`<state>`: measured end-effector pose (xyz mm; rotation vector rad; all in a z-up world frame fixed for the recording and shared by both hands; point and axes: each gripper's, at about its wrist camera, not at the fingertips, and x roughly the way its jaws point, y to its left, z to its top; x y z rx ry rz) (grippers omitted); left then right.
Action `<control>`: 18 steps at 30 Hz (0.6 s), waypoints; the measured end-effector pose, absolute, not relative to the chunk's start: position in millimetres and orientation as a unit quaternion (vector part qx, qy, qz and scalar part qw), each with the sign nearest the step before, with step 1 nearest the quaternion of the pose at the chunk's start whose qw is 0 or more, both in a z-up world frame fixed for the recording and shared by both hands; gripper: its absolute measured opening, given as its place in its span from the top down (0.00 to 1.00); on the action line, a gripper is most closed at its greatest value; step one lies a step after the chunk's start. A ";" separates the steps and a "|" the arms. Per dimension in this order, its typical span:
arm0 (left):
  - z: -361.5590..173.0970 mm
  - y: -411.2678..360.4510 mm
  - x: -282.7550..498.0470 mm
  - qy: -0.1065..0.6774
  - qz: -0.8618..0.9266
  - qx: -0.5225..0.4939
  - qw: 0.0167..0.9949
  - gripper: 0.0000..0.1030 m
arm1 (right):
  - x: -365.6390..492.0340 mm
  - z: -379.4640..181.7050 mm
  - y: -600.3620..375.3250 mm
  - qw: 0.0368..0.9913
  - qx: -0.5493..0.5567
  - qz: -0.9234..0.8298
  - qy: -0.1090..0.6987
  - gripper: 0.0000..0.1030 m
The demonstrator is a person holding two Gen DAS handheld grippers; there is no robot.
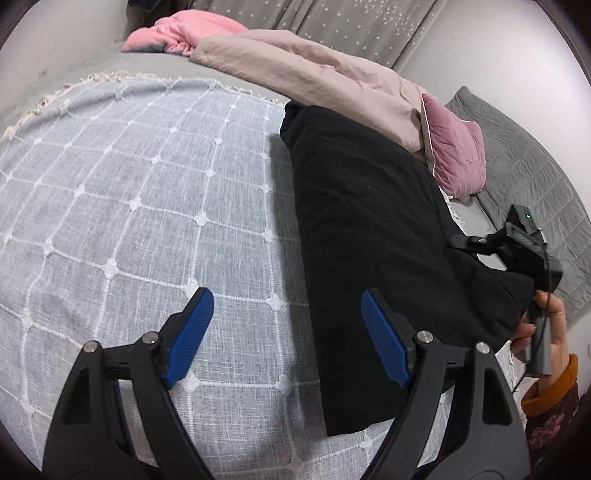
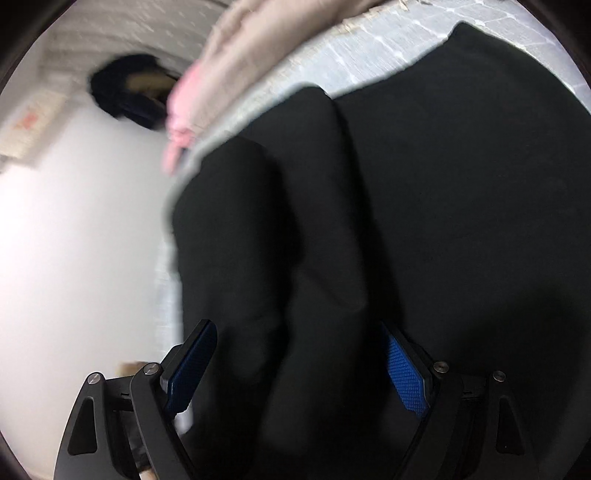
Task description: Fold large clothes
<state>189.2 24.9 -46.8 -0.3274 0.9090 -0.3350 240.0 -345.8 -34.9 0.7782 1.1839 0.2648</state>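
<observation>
A black garment [image 1: 376,236] lies folded into a long strip on the grey checked bedspread [image 1: 129,206]. My left gripper [image 1: 288,306] is open and empty, hovering above the bedspread by the garment's left edge, its right finger over the cloth. The right gripper [image 1: 517,240] shows at the garment's far right side, held by a hand. In the right wrist view my right gripper [image 2: 299,339] is open, with folds of the black garment [image 2: 424,221] lying between and ahead of its blue pads [image 2: 404,373]. The view is blurred.
A beige duvet [image 1: 314,70] and pink blanket [image 1: 192,29] lie along the far side of the bed. A mauve pillow [image 1: 458,147] and a grey quilted pillow [image 1: 532,177] sit at the right. A white wall [image 2: 74,240] shows beyond the bed edge.
</observation>
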 end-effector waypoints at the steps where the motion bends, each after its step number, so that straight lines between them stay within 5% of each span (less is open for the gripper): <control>1: -47.7 24.6 189.8 0.437 -0.160 -0.156 0.871 0.20 | 244.3 -33.1 -338.4 0.761 0.336 0.120 0.541 0.26; 2: -47.7 23.6 190.1 0.437 -0.160 -0.153 0.872 0.20 | 245.6 -30.0 -333.1 0.770 0.323 0.123 0.535 0.38; 3: -47.6 22.6 190.1 0.436 -0.159 -0.149 0.873 0.20 | 247.1 -21.9 -323.5 0.783 0.312 0.139 0.520 0.63; 4: -47.3 21.8 189.7 0.436 -0.157 -0.146 0.874 0.20 | 246.6 -15.9 -318.9 0.791 0.309 0.139 0.510 0.70; 9: -50.2 17.8 185.3 0.439 -0.155 -0.135 0.875 0.20 | 231.4 44.4 -293.8 0.848 0.261 0.166 0.430 0.78; 18: -46.9 7.8 181.1 0.434 -0.163 -0.119 0.878 0.20 | 172.2 112.2 -358.5 0.902 0.240 0.152 0.326 0.79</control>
